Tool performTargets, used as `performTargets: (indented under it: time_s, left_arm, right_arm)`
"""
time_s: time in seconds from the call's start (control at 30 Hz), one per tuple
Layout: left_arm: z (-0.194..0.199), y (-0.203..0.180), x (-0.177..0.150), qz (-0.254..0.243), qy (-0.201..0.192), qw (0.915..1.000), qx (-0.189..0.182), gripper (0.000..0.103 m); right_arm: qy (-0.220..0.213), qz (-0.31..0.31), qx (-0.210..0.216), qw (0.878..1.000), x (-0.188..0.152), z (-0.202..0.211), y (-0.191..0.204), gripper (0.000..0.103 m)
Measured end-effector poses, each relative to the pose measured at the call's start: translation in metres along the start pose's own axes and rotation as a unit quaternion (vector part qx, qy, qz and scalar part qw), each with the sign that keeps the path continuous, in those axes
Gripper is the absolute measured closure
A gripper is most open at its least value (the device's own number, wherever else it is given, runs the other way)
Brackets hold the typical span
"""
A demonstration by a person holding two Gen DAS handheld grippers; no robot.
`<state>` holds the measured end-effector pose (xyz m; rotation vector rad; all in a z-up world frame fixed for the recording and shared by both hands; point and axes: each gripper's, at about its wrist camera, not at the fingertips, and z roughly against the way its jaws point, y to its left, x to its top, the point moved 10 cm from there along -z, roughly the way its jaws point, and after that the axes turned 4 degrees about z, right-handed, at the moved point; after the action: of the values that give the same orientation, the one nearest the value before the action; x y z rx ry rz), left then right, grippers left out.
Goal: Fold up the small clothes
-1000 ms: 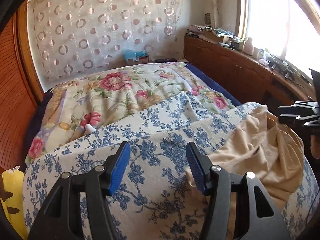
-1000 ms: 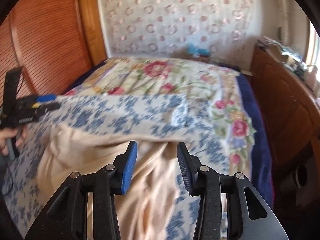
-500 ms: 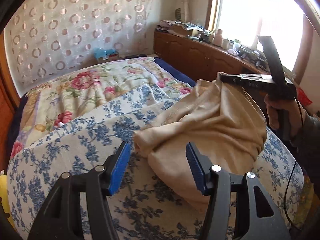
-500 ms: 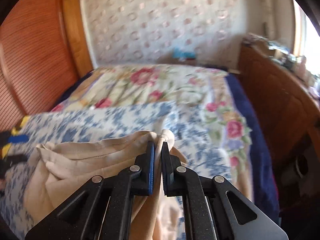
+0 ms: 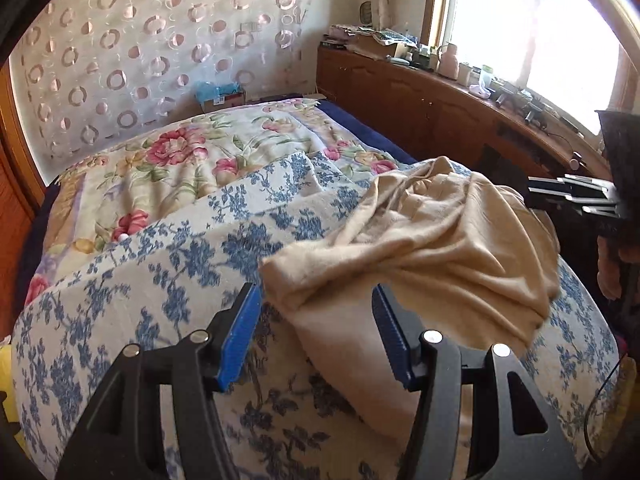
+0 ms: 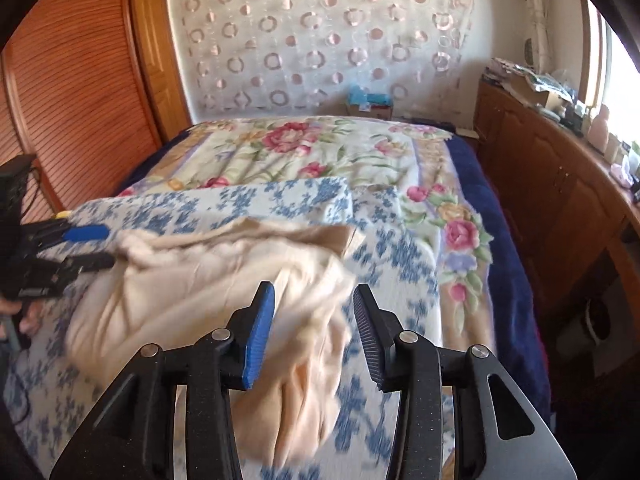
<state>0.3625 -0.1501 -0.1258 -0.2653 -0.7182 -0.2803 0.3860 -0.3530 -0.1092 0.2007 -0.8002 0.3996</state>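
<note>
A crumpled beige garment (image 5: 432,248) lies in a heap on the blue-flowered sheet (image 5: 168,280) on the bed. My left gripper (image 5: 316,332) is open and empty, its blue pads just above the garment's near left corner. My right gripper (image 6: 314,334) is open and empty, hovering over the garment (image 6: 208,280) near its right side. In the right wrist view the left gripper (image 6: 84,246) shows at the garment's left edge. In the left wrist view the right gripper (image 5: 572,196) shows at the far right, past the garment.
A floral blanket (image 5: 172,160) covers the far half of the bed. A wooden cabinet (image 5: 432,112) with clutter runs along the right under the window. A slatted wooden wardrobe (image 6: 72,92) stands on the left. A box (image 6: 368,104) sits by the curtained wall.
My right gripper, shut on a bunch of the garment and lifting it half a second ago, has opened and let it drop. The garment now lies lower and more spread.
</note>
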Motion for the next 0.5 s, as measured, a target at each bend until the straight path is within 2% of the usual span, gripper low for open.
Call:
performTargets:
  time_s: [0.2, 0.33, 0.43, 0.47, 0.5]
  left_arm:
    - [0.026, -0.019, -0.035, 0.009, 0.014, 0.999, -0.043, 0.046]
    - [0.022, -0.041, -0.057, 0.021, 0.044, 0.9953, -0.084, 0.046]
    - [0.009, -0.05, -0.068, 0.009, 0.061, 0.9955, -0.071, 0.046]
    - [0.007, -0.052, -0.069, 0.004, 0.061, 0.996, -0.065, 0.046]
    - [0.005, -0.054, -0.068, 0.0, 0.058, 0.9964, -0.062, 0.055]
  right_arm:
    - [0.011, 0.002, 0.042, 0.999, -0.041, 0.026, 0.017, 0.062]
    - [0.031, 0.001, 0.056, 0.998, -0.055, 0.015, 0.023, 0.062]
    - [0.029, 0.005, 0.062, 0.998, -0.054, 0.01, 0.026, 0.074]
    - [0.025, 0.005, 0.07, 0.997, -0.052, 0.011, 0.028, 0.09]
    - [0.021, 0.008, 0.076, 0.997, -0.05, 0.012, 0.029, 0.098]
